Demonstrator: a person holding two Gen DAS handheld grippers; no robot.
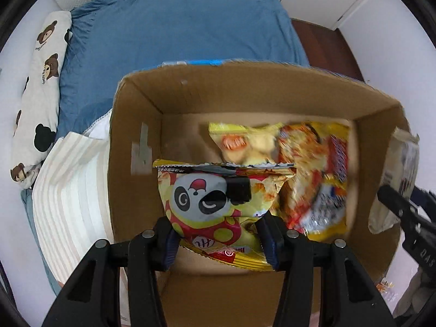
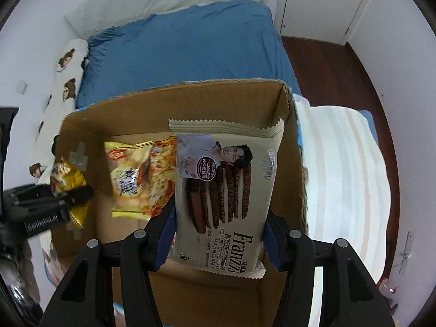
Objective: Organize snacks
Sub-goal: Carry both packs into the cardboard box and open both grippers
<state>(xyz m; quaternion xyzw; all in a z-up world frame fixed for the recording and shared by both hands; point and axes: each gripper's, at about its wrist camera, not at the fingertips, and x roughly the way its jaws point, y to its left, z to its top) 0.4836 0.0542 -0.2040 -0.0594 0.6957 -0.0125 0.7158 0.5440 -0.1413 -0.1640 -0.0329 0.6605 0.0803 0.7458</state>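
Observation:
My left gripper (image 1: 219,238) is shut on a yellow snack bag with a panda print (image 1: 218,204), held over the open cardboard box (image 1: 130,125). My right gripper (image 2: 219,241) is shut on a beige Franzzi cookie pack (image 2: 226,190), also over the box (image 2: 81,125). On the box floor lie a yellow snack bag (image 1: 245,144) and an orange-red bag (image 1: 313,169); both show in the right wrist view as the yellow bag (image 2: 130,179) and the orange bag (image 2: 163,169). The right gripper (image 1: 403,209) and its pack show at the left view's right edge; the left gripper (image 2: 54,204) with its bag shows at the right view's left edge.
The box rests on a bed with a blue sheet (image 1: 177,27). A bear-print pillow (image 1: 41,95) lies to the left and a striped cushion (image 1: 70,190) beside the box. Wooden floor (image 2: 340,62) and white cupboard doors (image 2: 321,2) lie beyond the bed.

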